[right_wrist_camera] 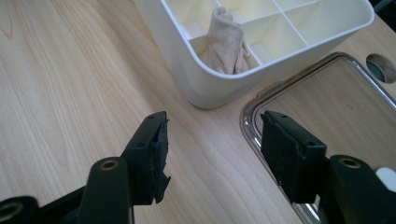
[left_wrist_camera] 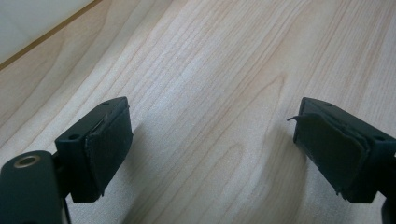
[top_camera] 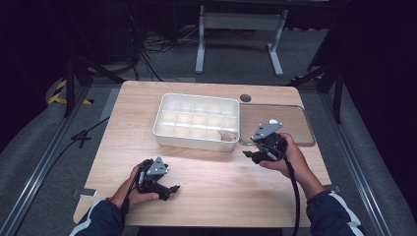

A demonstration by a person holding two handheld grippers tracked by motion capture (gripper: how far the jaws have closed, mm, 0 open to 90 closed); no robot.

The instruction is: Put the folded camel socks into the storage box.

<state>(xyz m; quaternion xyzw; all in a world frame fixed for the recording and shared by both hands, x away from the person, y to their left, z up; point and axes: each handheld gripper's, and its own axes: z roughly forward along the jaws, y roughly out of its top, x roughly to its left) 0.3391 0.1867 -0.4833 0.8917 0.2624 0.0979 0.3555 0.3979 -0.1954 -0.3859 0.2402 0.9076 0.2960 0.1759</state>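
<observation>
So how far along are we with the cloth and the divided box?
Looks done: the rolled cloth sits in a corner compartment of the white box. In hand: nothing; the right gripper is open over the table beside the box and clear lid, and the left gripper is open over bare wood. Left: probably fitting the lid, which lies beside the box.

The near half of the table (top_camera: 211, 182) is bare wood, free to pass. Farther off, the white box (top_camera: 196, 140) and the clear lid (top_camera: 295, 123) to its right block the way.
</observation>
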